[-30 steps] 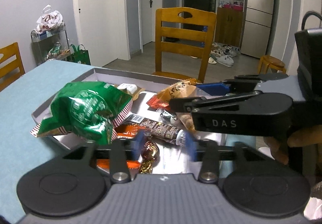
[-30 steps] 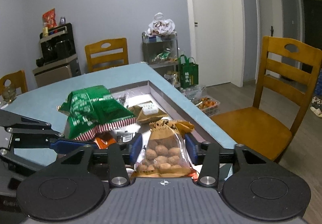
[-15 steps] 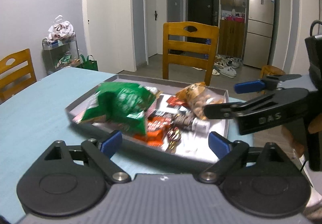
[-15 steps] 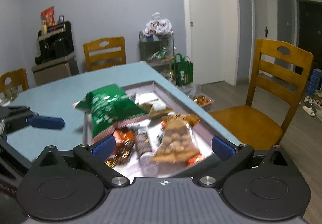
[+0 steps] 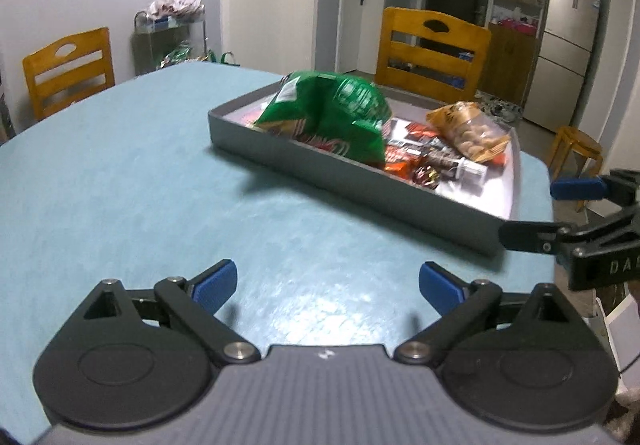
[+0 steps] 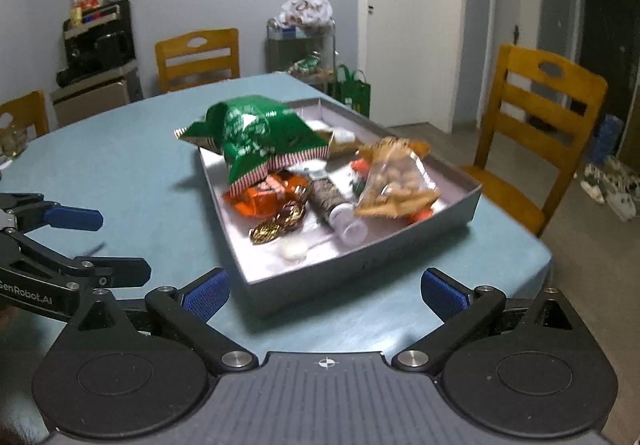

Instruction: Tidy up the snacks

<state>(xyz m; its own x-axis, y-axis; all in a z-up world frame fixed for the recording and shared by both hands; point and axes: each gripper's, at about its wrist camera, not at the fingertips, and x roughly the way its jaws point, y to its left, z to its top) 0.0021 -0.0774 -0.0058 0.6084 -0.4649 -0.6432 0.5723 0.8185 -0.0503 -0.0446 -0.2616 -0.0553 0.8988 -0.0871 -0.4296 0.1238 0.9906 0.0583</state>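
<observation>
A grey tray [image 5: 340, 169] [image 6: 360, 265] on the teal table holds the snacks. A green bag [image 5: 332, 113] [image 6: 256, 133] lies on top of them at the far end. Beside it sit a clear bag of nuts [image 5: 468, 131] [image 6: 396, 181], orange wrappers [image 6: 264, 197], a gold-wrapped candy [image 6: 276, 225] and a small dark tube [image 6: 336, 205]. My left gripper [image 5: 326, 279] hangs over bare table short of the tray, its jaws opening with nothing between them. My right gripper [image 6: 325, 289] stands wide open and empty at the tray's near corner.
Bare teal table [image 5: 160, 165] stretches left of the tray. Wooden chairs [image 5: 432, 49] [image 6: 540, 113] stand at the table's edge. A wire cart [image 6: 300, 45] with bags is against the wall, and a small stool [image 5: 576, 141] stands on the floor.
Both grippers let go of snacks in the tray, the right one of the nut bag, opened wide and drew back; the tray now lies farther off in both views.
</observation>
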